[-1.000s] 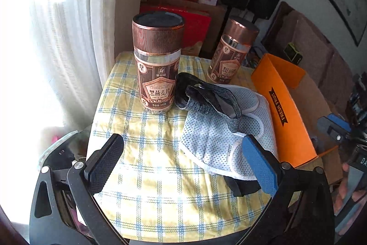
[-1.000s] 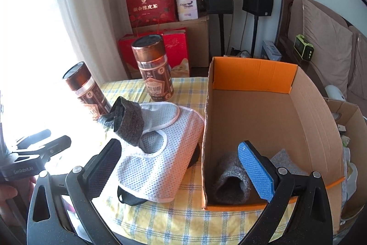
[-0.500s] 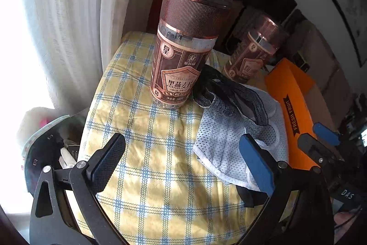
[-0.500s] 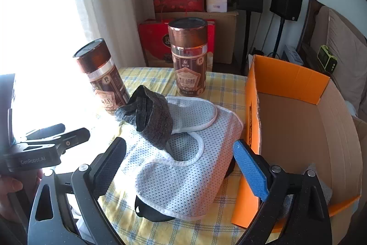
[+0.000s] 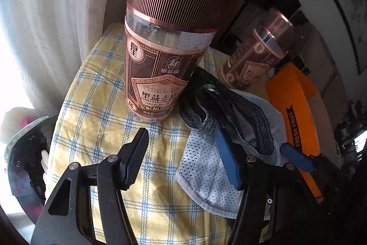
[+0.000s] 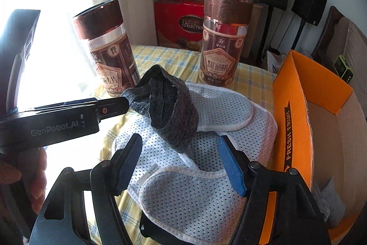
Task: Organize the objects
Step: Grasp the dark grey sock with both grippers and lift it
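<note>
The left gripper (image 5: 183, 159) has its fingers parted, with nothing between them, aimed at the near jar (image 5: 169, 43) that stands upright on the counter (image 5: 96, 111) just ahead. Seen from the right wrist, this gripper reaches in from the left, and its tip lies at the edge of the dark grey sock (image 6: 169, 107); whether it touches the sock cannot be told. The right gripper (image 6: 180, 163) is also spread wide and empty, poised low over the white mesh slippers (image 6: 195, 194), with the sock lying just beyond its fingers. The sock is draped loosely over the slippers, so I judge it to be the easiest piece to lift first, and both grippers seem placed to close in on this pile.

The near jar and a second jar (image 6: 223, 43) stand apart on the checked cloth, each capped with a ribbed copper lid; their contents cannot be made out. To the right, touching the counter's edge, sits the orange cardboard box (image 6: 291, 111), open at the top. A grey knitted item (image 6: 330, 196) lies in its near corner, probably the matching sock.
</note>
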Demonstrator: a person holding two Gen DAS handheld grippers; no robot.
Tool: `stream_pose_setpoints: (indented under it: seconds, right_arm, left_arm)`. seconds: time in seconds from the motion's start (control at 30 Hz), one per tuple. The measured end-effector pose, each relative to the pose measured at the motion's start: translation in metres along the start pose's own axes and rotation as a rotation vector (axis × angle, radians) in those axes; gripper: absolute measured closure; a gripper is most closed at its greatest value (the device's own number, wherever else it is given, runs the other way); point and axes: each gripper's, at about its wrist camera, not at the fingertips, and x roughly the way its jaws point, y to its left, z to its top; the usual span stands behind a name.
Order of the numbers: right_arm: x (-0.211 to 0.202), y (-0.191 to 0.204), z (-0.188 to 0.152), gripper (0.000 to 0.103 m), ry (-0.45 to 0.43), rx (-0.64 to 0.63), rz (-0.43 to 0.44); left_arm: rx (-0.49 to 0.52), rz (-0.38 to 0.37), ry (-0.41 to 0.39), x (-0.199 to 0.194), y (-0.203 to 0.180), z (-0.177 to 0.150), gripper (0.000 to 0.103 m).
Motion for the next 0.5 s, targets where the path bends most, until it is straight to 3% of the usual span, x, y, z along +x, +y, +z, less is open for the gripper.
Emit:
stream_pose_setpoints:
  seconds: [0.2, 0.27, 0.33, 0.43, 0.5]
  right_arm:
    - [0.012, -0.002, 0.001, 0.049, 0.017, 0.004, 0.002]
    - [0.015, -0.005, 0.002, 0.059, 0.023, 0.015, 0.014]
    - [0.016, -0.007, 0.002, 0.067, 0.023, 0.027, 0.022]
    - [0.017, -0.010, 0.002, 0.084, 0.023, 0.046, 0.038]
    - [0.016, -0.011, 0.002, 0.086, 0.022, 0.051, 0.043]
  left_arm:
    - [-0.055, -0.040, 0.001, 0.013, -0.003, 0.004, 0.047]
    - [-0.059, -0.036, -0.001, 0.017, -0.005, 0.005, 0.054]
    - [-0.076, -0.043, 0.005, 0.022, -0.005, 0.007, 0.073]
    - [-0.087, -0.054, 0.008, 0.026, -0.006, 0.008, 0.084]
    - [-0.072, -0.050, -0.002, 0.025, -0.010, 0.008, 0.090]
